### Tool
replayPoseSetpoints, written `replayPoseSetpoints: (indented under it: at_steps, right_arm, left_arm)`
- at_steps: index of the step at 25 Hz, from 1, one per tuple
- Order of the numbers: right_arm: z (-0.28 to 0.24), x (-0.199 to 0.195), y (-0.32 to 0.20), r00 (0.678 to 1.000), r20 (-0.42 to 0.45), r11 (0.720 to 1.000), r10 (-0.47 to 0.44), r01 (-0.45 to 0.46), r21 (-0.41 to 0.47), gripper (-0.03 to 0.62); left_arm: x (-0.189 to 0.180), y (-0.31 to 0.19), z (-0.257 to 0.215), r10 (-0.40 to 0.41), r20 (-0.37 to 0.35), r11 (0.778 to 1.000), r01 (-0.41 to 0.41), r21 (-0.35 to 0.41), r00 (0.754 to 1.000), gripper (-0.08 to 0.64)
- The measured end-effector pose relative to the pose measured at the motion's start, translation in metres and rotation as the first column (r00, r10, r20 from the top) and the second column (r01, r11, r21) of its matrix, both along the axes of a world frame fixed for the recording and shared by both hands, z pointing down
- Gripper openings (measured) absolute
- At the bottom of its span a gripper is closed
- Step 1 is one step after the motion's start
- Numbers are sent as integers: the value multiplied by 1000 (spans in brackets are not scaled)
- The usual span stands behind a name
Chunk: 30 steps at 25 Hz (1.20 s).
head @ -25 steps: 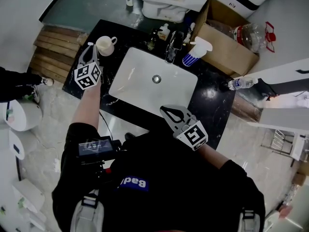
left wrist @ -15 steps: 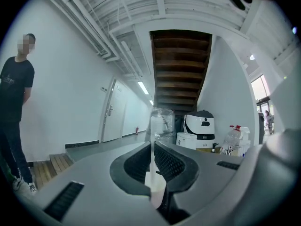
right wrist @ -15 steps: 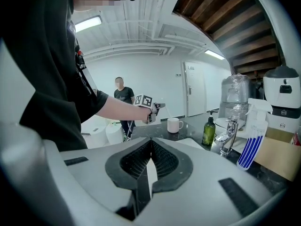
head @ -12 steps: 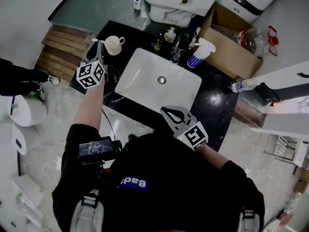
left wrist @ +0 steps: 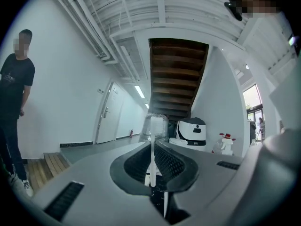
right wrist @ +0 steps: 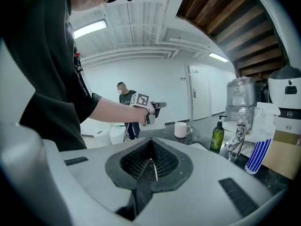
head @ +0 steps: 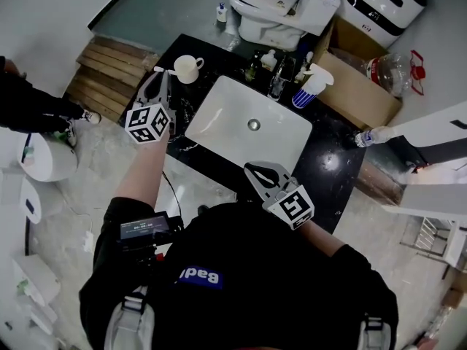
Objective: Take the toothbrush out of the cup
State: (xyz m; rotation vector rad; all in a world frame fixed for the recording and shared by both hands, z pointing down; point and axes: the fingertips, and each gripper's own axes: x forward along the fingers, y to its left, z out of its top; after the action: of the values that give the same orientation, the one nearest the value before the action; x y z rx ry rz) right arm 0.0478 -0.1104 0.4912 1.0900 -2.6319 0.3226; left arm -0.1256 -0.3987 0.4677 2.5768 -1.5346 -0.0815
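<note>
Black worktop (head: 321,159) with a white sink (head: 219,115) set into it and a faucet (head: 277,75) at the far rim. A blue-striped tumbler (head: 305,93) stands just right of the faucet, a green soap bottle (right wrist: 217,134) just left of it. White cup (head: 187,68) upright on the far left corner. Beyond the worktop: toilet (head: 270,2), open cardboard box (head: 365,86), wooden steps (head: 109,64). A bystander in black (head: 33,104) at left.

Left gripper (head: 162,79): fingers pinching the toothbrush (left wrist: 152,154), white handle upright between them, head above the tips. Seen from the right gripper view, the brush is in the air, up and left of the cup, clear of its rim.

Right gripper (head: 249,168): fingers pressed together, nothing between them, low by the near edge of the worktop.

A second ago the left gripper's tips were right at the cup; now they stand apart from it. Right gripper has barely shifted.
</note>
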Motion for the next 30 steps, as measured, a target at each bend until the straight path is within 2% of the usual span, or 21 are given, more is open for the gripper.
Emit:
replayPoseSetpoints:
  at_steps: [15, 22, 27, 30]
  right_arm:
    - [-4, -36, 11, 998, 29, 998, -60, 60, 2, 11]
    - [-4, -52, 15, 996, 37, 996, -85, 85, 1, 11]
    - [-7, -67, 18, 992, 46, 993, -115, 115, 4, 11]
    - [-7, -73, 20, 991, 48, 992, -129, 128, 11, 11]
  left_arm:
    - [-7, 85, -25, 72, -82, 997, -72, 5, 994, 29]
    - [-11, 122, -42, 111, -86, 993, -109, 33, 990, 29]
    - [-14, 151, -50, 136, -50, 990, -134, 43, 989, 29]
    - [-16, 172, -48, 136, -55, 990, -134, 41, 989, 29]
